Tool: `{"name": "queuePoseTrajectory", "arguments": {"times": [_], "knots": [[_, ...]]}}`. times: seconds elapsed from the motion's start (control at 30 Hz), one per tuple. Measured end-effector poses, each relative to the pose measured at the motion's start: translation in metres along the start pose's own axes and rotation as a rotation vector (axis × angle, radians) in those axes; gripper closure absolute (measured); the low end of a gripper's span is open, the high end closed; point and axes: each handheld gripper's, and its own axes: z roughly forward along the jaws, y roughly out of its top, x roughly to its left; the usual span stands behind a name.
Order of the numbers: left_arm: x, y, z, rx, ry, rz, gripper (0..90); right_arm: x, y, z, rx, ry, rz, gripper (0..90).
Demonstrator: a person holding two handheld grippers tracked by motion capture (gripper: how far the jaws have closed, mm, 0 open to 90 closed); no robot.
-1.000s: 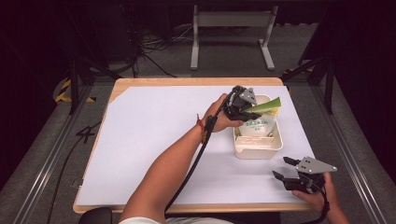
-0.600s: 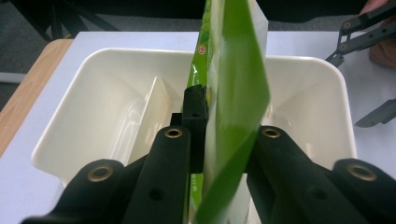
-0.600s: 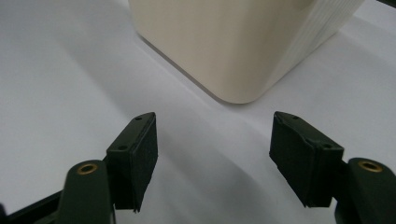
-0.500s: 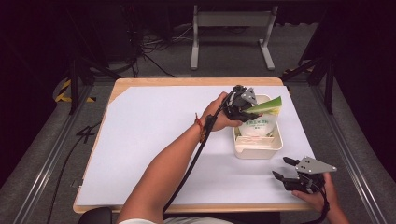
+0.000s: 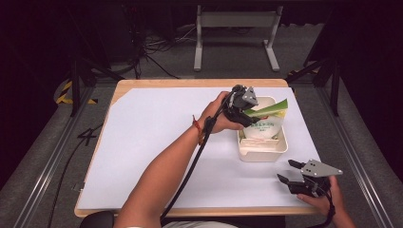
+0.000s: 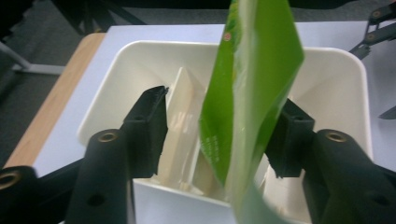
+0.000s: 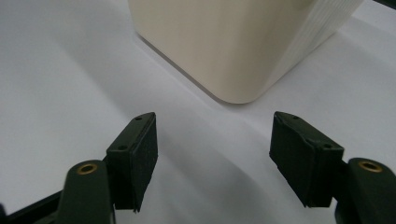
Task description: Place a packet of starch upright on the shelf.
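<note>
My left gripper [image 5: 251,114] hovers over the white bin [image 5: 263,154], at the table's right. A green packet [image 5: 270,109] stands between its jaws, its tip pointing right. In the left gripper view the jaws of the left gripper [image 6: 222,126] have just been opening. The left pad stands clear of the green packet [image 6: 252,70] and the right pad is at its edge, so it is open. Pale cream packets [image 6: 182,112] lie in the bin [image 6: 140,51]. My right gripper [image 5: 287,172] rests near the front right edge, open and empty.
In the right gripper view the bin's rounded corner [image 7: 233,42] stands just ahead of the right gripper [image 7: 212,149] on the white sheet. A white pouch with green print [image 5: 263,128] lies in the bin. White paper [image 5: 152,142] covers the table.
The left hand and the green packet have barely shifted over the bin. The right gripper has stayed where it was.
</note>
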Motion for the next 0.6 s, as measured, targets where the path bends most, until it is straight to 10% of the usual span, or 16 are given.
{"name": "queuePoseTrajectory", "arguments": {"times": [0.6], "knots": [[-0.001,-0.015,-0.031,0.009,0.100,-0.001,21.7,0.000,0.000,-0.001,-0.009,-0.007,0.006,31.9]]}}
